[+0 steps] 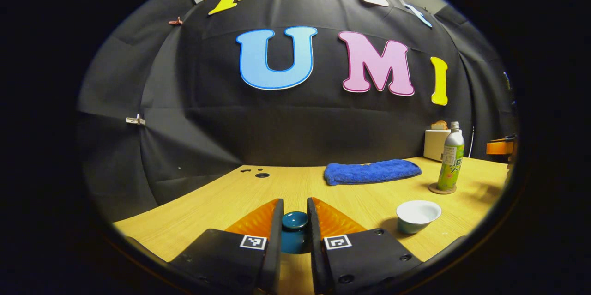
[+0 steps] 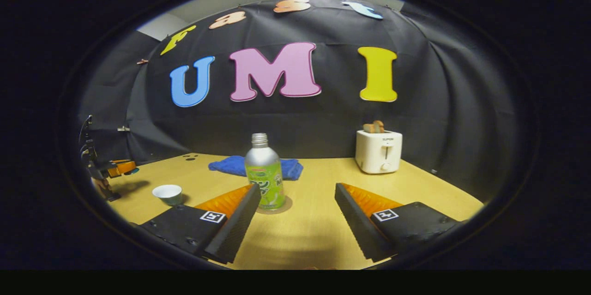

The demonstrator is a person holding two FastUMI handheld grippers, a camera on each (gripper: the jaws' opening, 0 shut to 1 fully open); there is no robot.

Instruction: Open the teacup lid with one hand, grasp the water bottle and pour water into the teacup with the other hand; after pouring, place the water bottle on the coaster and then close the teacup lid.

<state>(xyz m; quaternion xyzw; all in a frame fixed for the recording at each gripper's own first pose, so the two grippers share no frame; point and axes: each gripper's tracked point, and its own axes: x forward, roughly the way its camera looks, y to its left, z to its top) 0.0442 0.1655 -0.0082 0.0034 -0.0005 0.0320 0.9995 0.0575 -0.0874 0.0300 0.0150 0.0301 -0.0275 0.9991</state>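
The left hand-held gripper (image 1: 294,221) has its two fingers closed on the dark teal teacup lid (image 1: 294,231), which sits upside down between them, held off the cup. The teacup (image 1: 418,215) stands open on the table (image 1: 258,193), ahead and to the right of that hand-held gripper; whether it holds water cannot be told from here. The water bottle (image 2: 264,172) stands upright on the coaster (image 2: 276,208), just ahead of the right hand-held gripper (image 2: 295,221), whose fingers are spread wide and grip nothing; the bottle is beside its left finger, not between the two. In the right gripper view the left hand-held gripper shows far off to the left, beyond the teacup. So the lid is off and the bottle is on the coaster: either pouring is done, or it has not begun, and these pictures do not settle which. Closing the lid is certainly left. A blue towel (image 1: 371,171) and a white toaster (image 2: 378,151) lie farther back.
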